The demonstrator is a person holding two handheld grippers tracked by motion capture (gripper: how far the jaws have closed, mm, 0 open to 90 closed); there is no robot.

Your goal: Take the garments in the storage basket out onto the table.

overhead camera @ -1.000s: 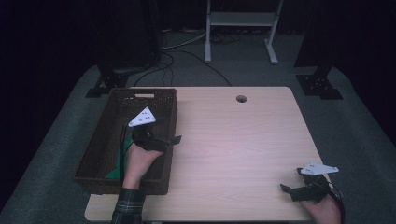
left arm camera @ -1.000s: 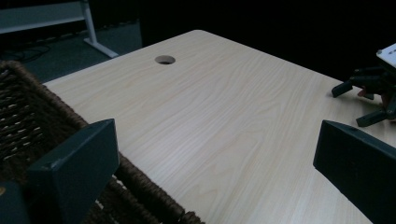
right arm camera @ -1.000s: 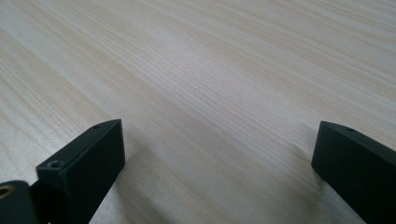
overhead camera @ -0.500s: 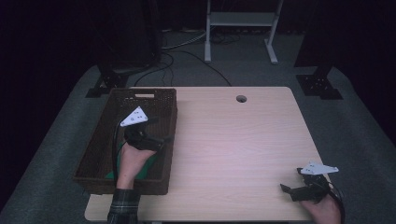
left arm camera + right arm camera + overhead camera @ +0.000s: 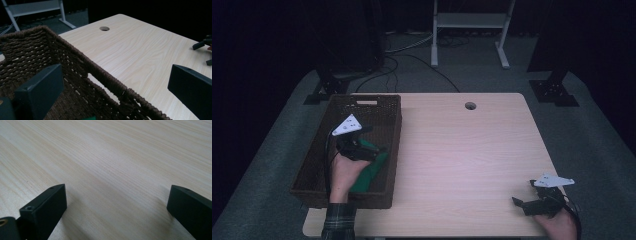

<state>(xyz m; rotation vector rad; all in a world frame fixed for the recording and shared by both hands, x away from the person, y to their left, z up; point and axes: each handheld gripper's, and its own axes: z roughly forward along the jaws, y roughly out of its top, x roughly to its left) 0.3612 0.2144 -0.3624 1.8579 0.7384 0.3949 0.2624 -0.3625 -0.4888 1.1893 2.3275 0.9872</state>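
Note:
A dark brown wicker basket (image 5: 392, 125) stands on the left part of the light wooden table (image 5: 462, 150). Inside it lies a green object (image 5: 371, 170), partly hidden under the person's left hand. My left gripper (image 5: 374, 140) hovers inside the basket above that object, open and holding nothing. In the left gripper view the jaws of my left gripper (image 5: 116, 77) stand wide apart on either side of the basket's woven rim (image 5: 105, 77), with a sliver of the green object (image 5: 88, 118) at the bottom edge. My right gripper (image 5: 524, 194) rests low at the table's near right corner, open; the right gripper (image 5: 115, 195) has bare wood between its jaws.
A round cable hole (image 5: 470, 106) sits near the table's far edge. A white-framed stand (image 5: 467, 30) and cables lie on the dark floor behind the table. The other hand's gripper (image 5: 203, 45) appears far right in the left gripper view.
My left gripper has shifted leftward from the basket's right rim to well inside the basket. The right gripper has stayed in place.

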